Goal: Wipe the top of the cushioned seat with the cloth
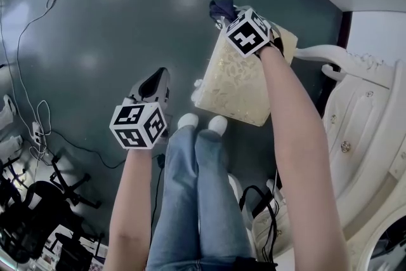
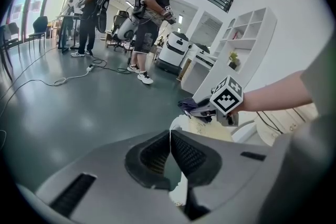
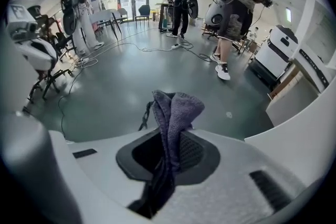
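One cloth (image 1: 221,7), one seat (image 1: 238,82), two grippers. The right gripper (image 1: 227,14) pinches the cloth lengthwise at the seat's upper-left corner, top centre, with its bunched end pointing up-left. The left gripper (image 1: 154,82), jaws together and holding nothing, hangs left of the seat. White furniture (image 1: 374,111) crowds the right edge.

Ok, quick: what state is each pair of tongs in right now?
Left tongs: closed, holding nothing.
Right tongs: closed on the dark cloth.
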{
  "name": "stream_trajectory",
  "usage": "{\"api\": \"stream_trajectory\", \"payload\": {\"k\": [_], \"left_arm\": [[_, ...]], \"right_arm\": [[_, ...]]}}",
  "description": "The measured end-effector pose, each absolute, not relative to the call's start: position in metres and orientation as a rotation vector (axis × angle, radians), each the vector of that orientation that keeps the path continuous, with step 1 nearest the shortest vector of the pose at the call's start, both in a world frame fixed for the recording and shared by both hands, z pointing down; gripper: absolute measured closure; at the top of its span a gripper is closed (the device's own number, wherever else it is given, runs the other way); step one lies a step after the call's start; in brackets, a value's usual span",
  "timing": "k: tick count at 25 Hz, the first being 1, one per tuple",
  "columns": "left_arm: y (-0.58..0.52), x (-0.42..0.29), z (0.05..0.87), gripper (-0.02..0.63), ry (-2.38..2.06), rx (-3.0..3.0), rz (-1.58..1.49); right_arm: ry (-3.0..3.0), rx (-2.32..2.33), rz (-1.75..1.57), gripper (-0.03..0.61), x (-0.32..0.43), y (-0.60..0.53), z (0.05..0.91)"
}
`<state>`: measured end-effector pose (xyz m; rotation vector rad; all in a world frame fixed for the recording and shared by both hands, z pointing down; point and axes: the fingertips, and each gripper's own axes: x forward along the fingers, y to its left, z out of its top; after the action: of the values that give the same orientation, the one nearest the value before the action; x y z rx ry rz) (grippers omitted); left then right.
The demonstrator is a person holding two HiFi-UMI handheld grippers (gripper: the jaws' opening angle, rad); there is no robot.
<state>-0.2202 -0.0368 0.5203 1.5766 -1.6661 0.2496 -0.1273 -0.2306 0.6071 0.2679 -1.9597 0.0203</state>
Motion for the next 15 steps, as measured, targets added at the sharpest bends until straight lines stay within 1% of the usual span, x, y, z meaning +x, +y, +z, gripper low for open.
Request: {"api": "stream_trajectory", "payload": {"k": [15], "left_arm": [[-0.031,-0.212,0.516,0.609,-1.642,1.609,0.250]], "right_arm": [[-1.965,0.163,0.038,0.546,-0.128,-0.184,0.609]]}}
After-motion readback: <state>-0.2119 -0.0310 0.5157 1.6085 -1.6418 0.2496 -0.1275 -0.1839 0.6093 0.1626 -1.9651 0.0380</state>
